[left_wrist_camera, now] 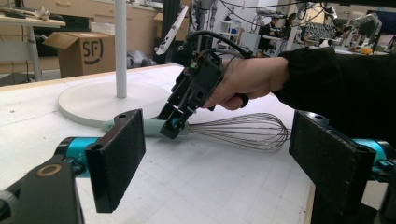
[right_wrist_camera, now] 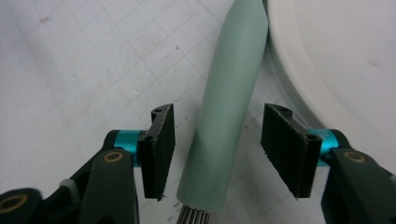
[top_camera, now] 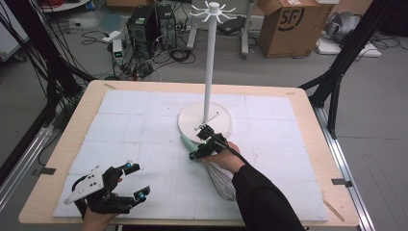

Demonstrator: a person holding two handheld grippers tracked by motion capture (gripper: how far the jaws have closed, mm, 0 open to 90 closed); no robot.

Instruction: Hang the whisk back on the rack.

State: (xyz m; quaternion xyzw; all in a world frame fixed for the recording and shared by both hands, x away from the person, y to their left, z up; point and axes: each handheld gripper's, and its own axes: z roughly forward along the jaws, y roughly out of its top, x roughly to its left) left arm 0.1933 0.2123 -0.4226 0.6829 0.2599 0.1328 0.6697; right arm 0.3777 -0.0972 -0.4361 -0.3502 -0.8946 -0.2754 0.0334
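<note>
We note a wire balloon whisk with a pale green handle (right_wrist_camera: pixel 224 126) lying flat on the white gridded mat (top_camera: pixel 144 139), its handle end touching the rim of the round white base of a tall hook stand (top_camera: pixel 206 122), wire loops toward our side of the table

Right gripper (right_wrist_camera: pixel 217 149) is down over the handle, one black pad on either side near the wire end. Gaps show on both sides of the handle, so the pads do not press yet; jaws half drawn in, nothing gripped

Left gripper (top_camera: pixel 134 180) sits low at the near left corner of the mat, well apart from the whisk, jaws spread wide and empty

Progress as we judge it: the reach to the whisk is done and the jaws are lined up across the handle. Left to do: close on the handle and lift. The stand's hooks (top_camera: pixel 212 10) at the top hang bare, so hanging the whisk there would seem the likely end, though we cannot be sure

Watch point: the handle lies against the base rim, which may crowd the far pad
</note>
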